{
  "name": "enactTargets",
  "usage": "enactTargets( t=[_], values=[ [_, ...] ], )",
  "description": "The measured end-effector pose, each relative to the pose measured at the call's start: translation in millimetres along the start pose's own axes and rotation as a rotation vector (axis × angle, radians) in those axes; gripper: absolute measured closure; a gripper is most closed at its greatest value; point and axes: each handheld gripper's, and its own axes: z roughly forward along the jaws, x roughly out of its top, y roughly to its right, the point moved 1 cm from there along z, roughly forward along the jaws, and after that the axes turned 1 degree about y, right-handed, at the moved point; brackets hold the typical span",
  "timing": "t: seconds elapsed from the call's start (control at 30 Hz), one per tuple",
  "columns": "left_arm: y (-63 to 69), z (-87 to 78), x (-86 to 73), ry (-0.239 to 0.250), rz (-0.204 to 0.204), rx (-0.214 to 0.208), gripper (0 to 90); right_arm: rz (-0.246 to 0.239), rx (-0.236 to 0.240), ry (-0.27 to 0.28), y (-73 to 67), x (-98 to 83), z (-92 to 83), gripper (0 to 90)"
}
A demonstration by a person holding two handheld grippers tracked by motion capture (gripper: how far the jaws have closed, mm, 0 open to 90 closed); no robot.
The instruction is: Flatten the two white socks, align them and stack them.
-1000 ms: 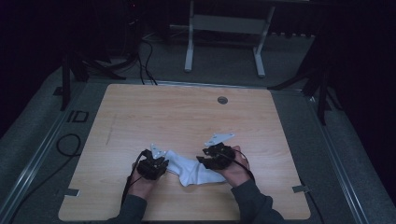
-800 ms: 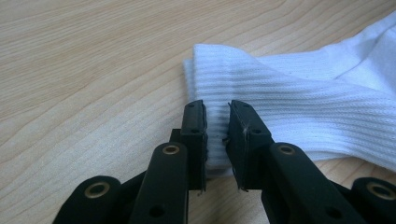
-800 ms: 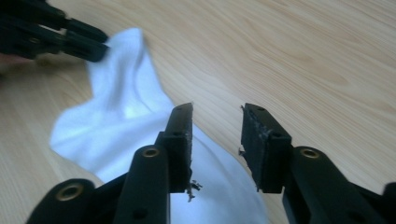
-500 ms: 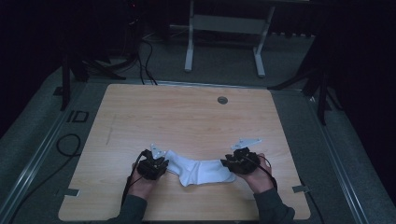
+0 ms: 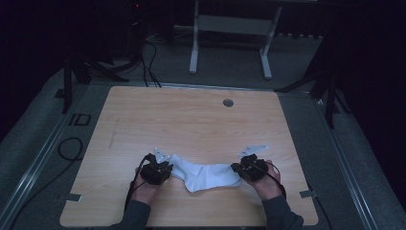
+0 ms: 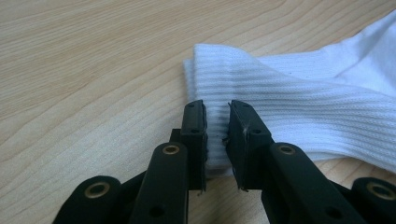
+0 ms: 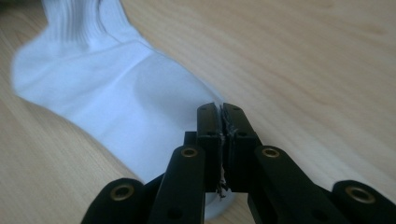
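A white sock [image 5: 206,175] lies stretched out across the near part of the wooden table [image 5: 191,120]. My left gripper [image 5: 167,170] is at the sock's left end. In the left gripper view its jaws [image 6: 217,109] pinch the ribbed cuff [image 6: 289,93], with fabric bunched between the pads. My right gripper [image 5: 237,169] is at the sock's right end. Its jaws have just been closing and now stand together [image 7: 222,109] on the thin edge of the toe, the smooth foot of the sock [image 7: 116,93] running away ahead of them. A hand holds each gripper.
A round cable hole [image 5: 228,102] sits in the table's far side. Behind the table stands a grey desk frame [image 5: 230,43]. Cables [image 5: 67,148] lie on the floor to the left. The near table edge is just behind both hands.
My right gripper has slid to the right, from the middle of the sock to its toe end, and its jaws have closed there. The sock now lies longer and flatter. My left gripper has kept still.
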Motion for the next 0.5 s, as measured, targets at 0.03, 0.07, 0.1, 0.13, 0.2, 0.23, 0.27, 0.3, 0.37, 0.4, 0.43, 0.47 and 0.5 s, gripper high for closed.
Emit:
enactTargets(
  t=[0.03,0.07,0.1,0.13,0.2,0.23,0.27,0.3,0.37,0.4,0.43,0.47,0.5],
  values=[
    [-0.2,0.1,0.0,0.001,-0.001,-0.001,76.4,-0.002,-0.003,0.01,1.3,0.7,-4.6,86.4],
    [-0.3,0.1,0.1,0.0,-0.001,-0.001,76.4,-0.001,-0.015,0.029,5.1,1.7,-13.7,86.3],
    [-0.6,0.0,0.0,-0.001,-0.001,-0.002,76.4,0.003,-0.017,0.035,7.0,1.8,-17.1,86.2],
    [-0.8,-0.1,0.1,-0.003,-0.001,-0.003,76.4,0.01,-0.018,0.041,8.9,1.6,-20.1,86.1],
    [-0.7,0.0,0.0,-0.002,-0.004,-0.004,76.4,0.014,-0.018,0.045,10.5,1.1,-22.6,86.1],
    [-0.8,0.0,0.0,-0.002,-0.002,-0.004,76.4,0.016,-0.019,0.048,12.0,0.5,-24.4,86.1],
    [-0.8,0.0,0.0,-0.002,-0.002,-0.004,76.4,0.024,-0.018,0.047,14.2,-1.1,-26.3,86.0],
    [-0.8,0.0,0.0,-0.002,-0.002,-0.004,76.4,0.025,-0.017,0.046,15.1,-1.8,-26.2,86.0],
    [-0.6,-0.1,-0.1,-0.002,-0.003,-0.003,76.3,0.037,-0.013,0.039,17.4,-4.0,-24.2,86.0],
    [-0.4,-0.2,-0.2,-0.001,-0.003,-0.003,76.3,0.04,-0.012,0.033,18.0,-5.0,-22.3,86.0],
    [-0.2,-0.2,-0.3,0.0,-0.003,-0.002,76.3,0.042,-0.01,0.025,18.0,-6.1,-20.1,85.9],
    [0.1,-0.3,-0.4,0.0,-0.003,-0.001,76.3,0.042,-0.006,0.016,17.6,-7.4,-17.6,85.7],
    [0.2,-0.3,-0.5,0.002,-0.004,-0.001,76.2,0.042,-0.002,0.008,16.7,-8.9,-14.3,85.0]
  ],
)
